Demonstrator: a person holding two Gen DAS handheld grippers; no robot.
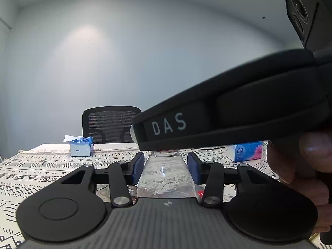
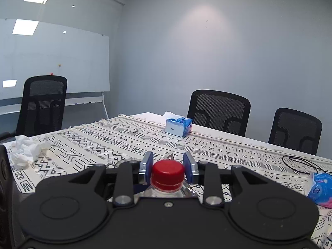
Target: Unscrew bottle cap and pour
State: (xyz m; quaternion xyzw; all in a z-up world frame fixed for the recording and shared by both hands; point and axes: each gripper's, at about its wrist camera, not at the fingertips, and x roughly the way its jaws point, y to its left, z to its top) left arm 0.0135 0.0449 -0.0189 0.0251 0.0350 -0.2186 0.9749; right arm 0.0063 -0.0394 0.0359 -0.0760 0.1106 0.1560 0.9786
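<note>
Bottle [image 1: 166, 176], clear plastic, stands upright on the patterned bench [image 2: 103, 143]. Left tool [image 1: 165, 167] is closed on the bottle's body, blue pads against its sides. Red cap [image 2: 168, 172] sits on the neck, right tool [image 2: 168, 166] clamped around it. Tissue box [image 2: 177, 125] lies well apart.

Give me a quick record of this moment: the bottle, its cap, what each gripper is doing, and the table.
bottle: clear plastic bottle, upright
cap: red cap, still on the neck
left gripper: left gripper shut on the bottle's body
right gripper: right gripper shut on the cap
table: patterned tablecloth with tissue packs and crumpled tissue
</note>
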